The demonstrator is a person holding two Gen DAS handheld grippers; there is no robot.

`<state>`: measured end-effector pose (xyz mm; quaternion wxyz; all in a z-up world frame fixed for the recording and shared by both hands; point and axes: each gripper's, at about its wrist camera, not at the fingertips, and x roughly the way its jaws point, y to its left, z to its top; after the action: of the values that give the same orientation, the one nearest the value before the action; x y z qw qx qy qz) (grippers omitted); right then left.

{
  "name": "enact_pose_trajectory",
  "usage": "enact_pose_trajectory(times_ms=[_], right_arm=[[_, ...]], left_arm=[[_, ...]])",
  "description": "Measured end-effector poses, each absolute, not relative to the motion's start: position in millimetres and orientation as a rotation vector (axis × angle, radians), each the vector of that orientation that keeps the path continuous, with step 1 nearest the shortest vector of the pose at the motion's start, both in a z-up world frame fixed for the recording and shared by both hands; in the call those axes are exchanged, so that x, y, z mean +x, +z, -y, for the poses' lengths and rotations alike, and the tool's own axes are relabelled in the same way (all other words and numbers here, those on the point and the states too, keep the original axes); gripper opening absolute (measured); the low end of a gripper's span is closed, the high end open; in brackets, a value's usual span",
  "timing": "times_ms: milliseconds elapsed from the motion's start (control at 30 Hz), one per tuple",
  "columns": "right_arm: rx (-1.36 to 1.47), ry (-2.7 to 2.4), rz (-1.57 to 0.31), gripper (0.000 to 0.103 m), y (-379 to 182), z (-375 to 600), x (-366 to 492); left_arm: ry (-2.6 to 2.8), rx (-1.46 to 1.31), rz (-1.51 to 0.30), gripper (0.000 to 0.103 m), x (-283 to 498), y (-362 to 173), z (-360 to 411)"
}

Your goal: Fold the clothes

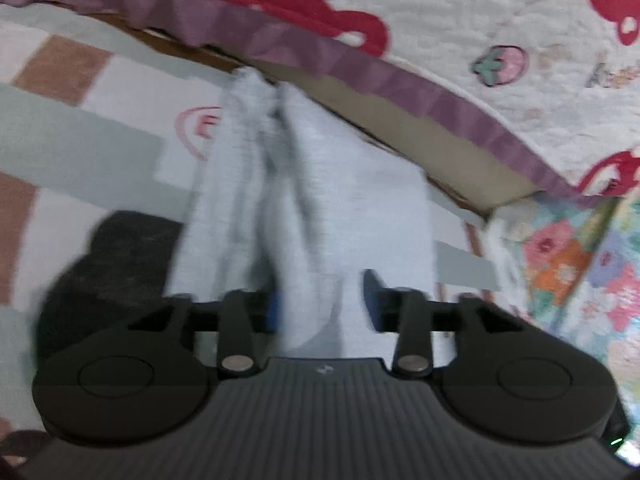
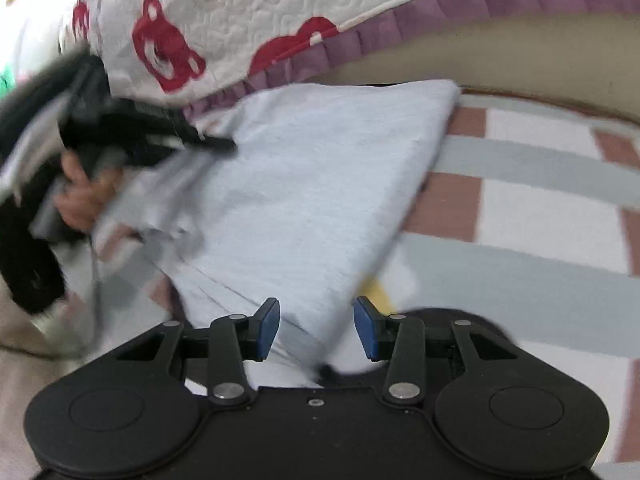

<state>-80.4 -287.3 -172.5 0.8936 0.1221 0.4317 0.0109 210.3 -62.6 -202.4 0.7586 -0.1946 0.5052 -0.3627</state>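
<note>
1. Two handheld grippers work over a pale grey garment (image 2: pixel 320 184) lying on a checked rug (image 2: pixel 540 208) beside a bed with a bear-print quilt (image 2: pixel 280 8).
2. Left gripper (image 1: pixel 322 300): jaws parted, bunched grey cloth running between them; contact with the pads is blurred.
3. Right gripper (image 2: pixel 316 328): jaws apart, the garment's near corner lying between them, pads clear of it.
4. A hand (image 2: pixel 80 196) steers the left gripper at the garment's far edge.

A checked rug (image 1: pixel 80 152) of brown, grey and white squares covers the floor. Beside it stands a bed — its white quilt (image 2: pixel 280 12), printed with red bears, has a purple frill (image 1: pixel 400 80).
</note>
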Motion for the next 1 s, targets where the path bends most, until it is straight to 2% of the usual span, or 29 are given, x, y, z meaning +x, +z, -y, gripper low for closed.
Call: enact_pose_trajectory(times_ms=[33,67,100,167,300,500,633,733,800,1000], right_arm=[[0.193,0.018,-0.923,0.046,-174,281,-80],[0.161,0.015,-0.936,0.046,-174,277,-79],[0.176,0.020,-0.934,0.046,-175,277,-79],[0.231,0.036,-0.925,0.046,-177,280,-77],[0.286,0.071,-0.924,0.047,-184,285,-78],[0.212,0.085,-0.960,0.046,-188,277,-77],[0.150,0.077,-0.985,0.046,-185,273,-75],[0.158,0.082,-0.984,0.047,-184,275,-79],[0.166,0.084,-0.982,0.047,-185,277,-79],[0.230,0.071,-0.940,0.047,-168,288,-75]], left_arm=[[-0.778,-0.389,-1.095,0.042,210,-201,66],[-0.748,-0.328,-1.086,0.034,208,-199,71],[-0.723,-0.265,-1.070,0.012,206,-198,75],[-0.720,-0.201,-1.032,0.008,202,-191,76],[-0.815,-0.289,-0.948,0.008,201,-170,59],[-0.697,-0.218,-1.052,0.008,208,-194,59],[-0.785,-0.324,-1.007,0.008,206,-178,51],[-0.696,-0.167,-1.021,0.009,204,-180,61],[-0.619,-0.019,-1.033,0.015,200,-185,70],[-0.584,-0.075,-1.072,0.017,192,-183,47]])
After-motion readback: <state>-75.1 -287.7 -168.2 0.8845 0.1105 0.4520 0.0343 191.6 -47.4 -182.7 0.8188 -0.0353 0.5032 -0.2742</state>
